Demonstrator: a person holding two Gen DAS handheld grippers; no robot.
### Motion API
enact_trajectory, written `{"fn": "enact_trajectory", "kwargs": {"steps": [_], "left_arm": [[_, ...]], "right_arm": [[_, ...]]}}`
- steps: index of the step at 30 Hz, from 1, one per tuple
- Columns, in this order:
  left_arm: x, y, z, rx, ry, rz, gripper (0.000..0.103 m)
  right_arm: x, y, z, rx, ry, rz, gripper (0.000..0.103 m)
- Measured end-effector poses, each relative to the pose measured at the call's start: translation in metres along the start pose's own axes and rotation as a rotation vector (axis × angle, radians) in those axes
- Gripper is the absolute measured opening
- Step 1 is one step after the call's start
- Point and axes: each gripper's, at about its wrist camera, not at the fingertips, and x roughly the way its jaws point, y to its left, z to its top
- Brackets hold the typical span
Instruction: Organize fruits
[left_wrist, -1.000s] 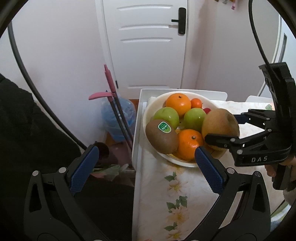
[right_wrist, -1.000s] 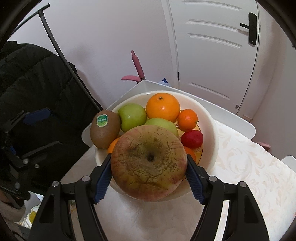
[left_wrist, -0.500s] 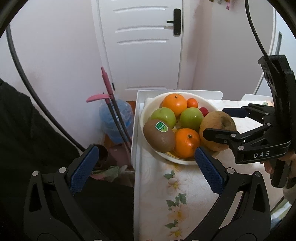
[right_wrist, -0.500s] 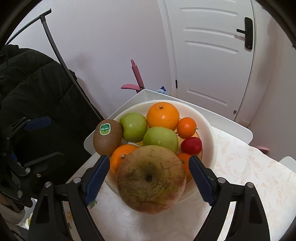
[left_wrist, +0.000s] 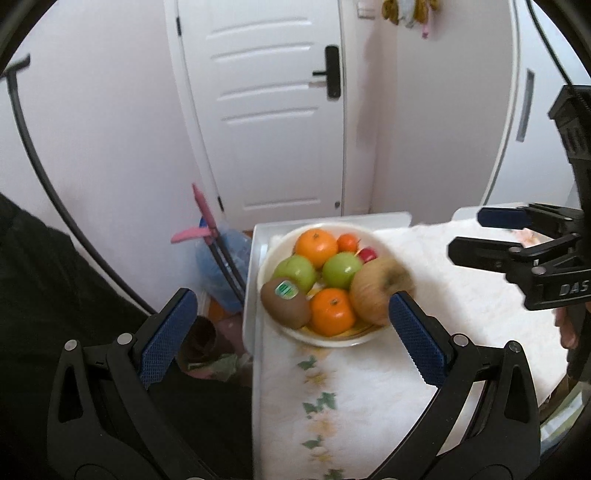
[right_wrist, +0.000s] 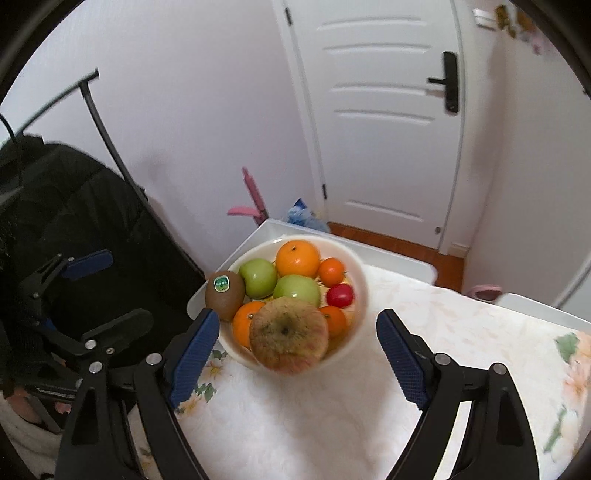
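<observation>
**Inspector:** Right tool (right_wrist: 293, 349) is recorded with its jaws set wide; they have just been opening, and nothing is gripped between the blue pads (right_wrist: 194, 356). It is held above the cloth-covered counter (right_wrist: 461, 332), just short of the bowl (right_wrist: 360, 291).

**Clerk:** And the left tool?

**Inspector:** Left tool (left_wrist: 291, 334) is likewise noted wide apart and empty. One pad hangs off the counter's edge, over a dark garment (left_wrist: 44, 288); the other is seen in front of the bowl's near rim. The right tool is also visible at the right edge of that view, well clear of the fruit.

**Clerk:** Where is the fruit placed?

**Inspector:** All of it is found in the white bowl, which stands on the counter by its far left corner. A large russet apple (right_wrist: 288, 341) is seated at the near rim, leaning slightly over it. Beside it an orange (right_wrist: 245, 323) is noted, and a kiwi (right_wrist: 224, 290) with a green sticker at the left rim. Behind these, two green apples (right_wrist: 297, 290), a red fruit (right_wrist: 340, 295), a small orange (right_wrist: 331, 271) and a larger orange (right_wrist: 297, 258) are recorded.

**Clerk:** Beyond the counter?

**Inspector:** A pink-handled item (right_wrist: 251, 199) against the wall and a closed white door (right_wrist: 380, 122) are observed.
</observation>
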Motion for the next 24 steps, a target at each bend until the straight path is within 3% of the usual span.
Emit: {"fn": "enact_trajectory", "kwargs": {"steps": [11, 20, 21, 23, 24], "left_arm": [[-0.076, -0.064, 0.017, -0.053, -0.085, -0.015, 0.103], [-0.116, -0.095, 0.010, -0.066, -0.138, -0.012, 0.103], [-0.119, -0.096, 0.009, -0.068, -0.140, -0.010, 0.103], [-0.123, -0.101, 0.005, -0.071, -0.146, -0.007, 0.103], [-0.125, -0.102, 0.004, -0.070, -0.147, -0.002, 0.103]], "right_arm": [[-0.137, -0.028, -0.016, 0.095, -0.087, -0.169, 0.085], [-0.191, -0.032, -0.054, 0.130, -0.106, -0.323, 0.085], [-0.194, -0.032, -0.057, 0.133, -0.108, -0.333, 0.086], [-0.199, -0.033, -0.062, 0.150, -0.113, -0.352, 0.103], [-0.202, -0.034, -0.064, 0.159, -0.119, -0.354, 0.103]]}}
